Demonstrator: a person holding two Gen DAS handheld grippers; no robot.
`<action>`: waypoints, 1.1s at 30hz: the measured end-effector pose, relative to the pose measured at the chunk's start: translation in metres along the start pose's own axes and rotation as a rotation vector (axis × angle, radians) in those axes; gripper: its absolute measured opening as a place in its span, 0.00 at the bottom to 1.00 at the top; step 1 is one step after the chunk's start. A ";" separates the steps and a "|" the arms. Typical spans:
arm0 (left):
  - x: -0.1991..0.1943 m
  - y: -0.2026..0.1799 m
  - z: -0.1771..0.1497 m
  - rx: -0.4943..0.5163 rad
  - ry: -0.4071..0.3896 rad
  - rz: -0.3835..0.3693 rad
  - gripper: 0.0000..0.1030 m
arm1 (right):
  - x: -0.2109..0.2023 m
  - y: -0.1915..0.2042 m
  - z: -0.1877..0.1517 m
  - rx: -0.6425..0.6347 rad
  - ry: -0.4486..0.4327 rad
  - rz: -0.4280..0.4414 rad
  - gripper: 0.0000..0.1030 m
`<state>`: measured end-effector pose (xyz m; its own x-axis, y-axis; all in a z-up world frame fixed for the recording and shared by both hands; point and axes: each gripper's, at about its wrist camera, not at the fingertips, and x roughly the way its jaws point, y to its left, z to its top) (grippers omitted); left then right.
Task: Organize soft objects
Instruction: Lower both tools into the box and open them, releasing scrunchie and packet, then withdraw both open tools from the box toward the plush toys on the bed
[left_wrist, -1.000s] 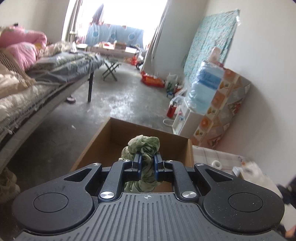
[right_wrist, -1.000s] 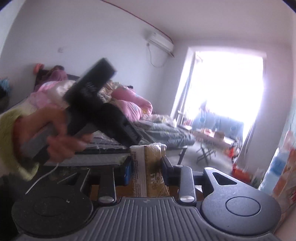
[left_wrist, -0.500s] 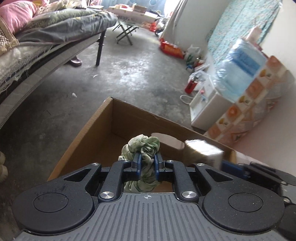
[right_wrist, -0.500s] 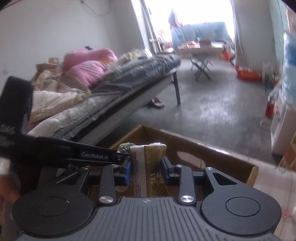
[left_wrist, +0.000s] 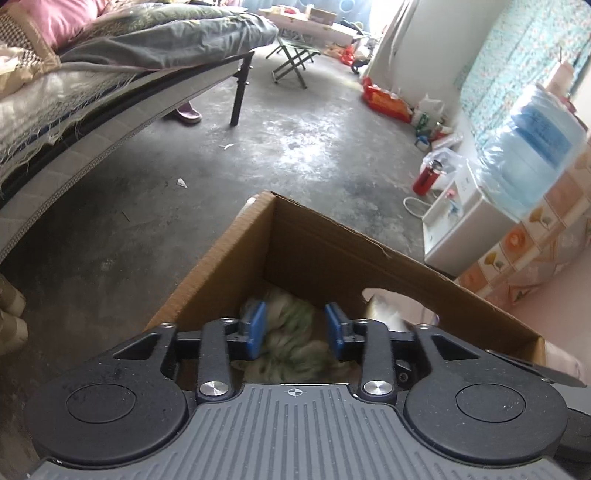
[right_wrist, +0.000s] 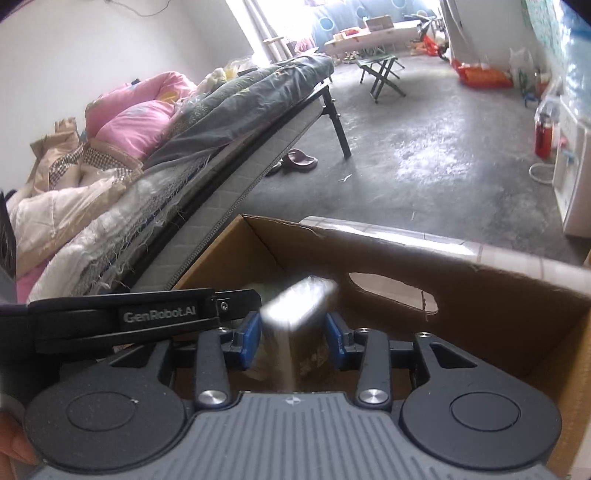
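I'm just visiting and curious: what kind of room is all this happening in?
Most likely a lived-in bedroom in a home: a bed piled with pink pillows, a water dispenser against the wall, and a slipper on the bare concrete floor.

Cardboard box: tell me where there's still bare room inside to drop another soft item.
The cardboard box is crowded on the near side: the green cloth lies under the open left tongs and the blurred packet sits between the open right tongs. Bare floor shows only beside the far wall, near the handle cutout.
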<state>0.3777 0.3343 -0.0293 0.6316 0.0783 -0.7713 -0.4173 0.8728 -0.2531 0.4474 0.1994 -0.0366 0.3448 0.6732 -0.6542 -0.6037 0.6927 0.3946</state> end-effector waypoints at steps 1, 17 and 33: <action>0.001 0.002 0.000 -0.007 -0.004 -0.001 0.43 | 0.000 -0.001 0.000 0.007 -0.001 0.000 0.43; -0.031 -0.001 -0.002 -0.034 -0.064 -0.068 0.57 | -0.044 0.017 0.003 -0.042 -0.051 -0.014 0.43; -0.150 0.004 -0.043 0.019 -0.131 -0.171 0.65 | -0.207 0.035 -0.049 -0.052 -0.200 0.009 0.42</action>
<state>0.2534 0.3054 0.0605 0.7723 -0.0107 -0.6352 -0.2851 0.8877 -0.3616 0.3199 0.0713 0.0810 0.4720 0.7211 -0.5071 -0.6422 0.6754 0.3625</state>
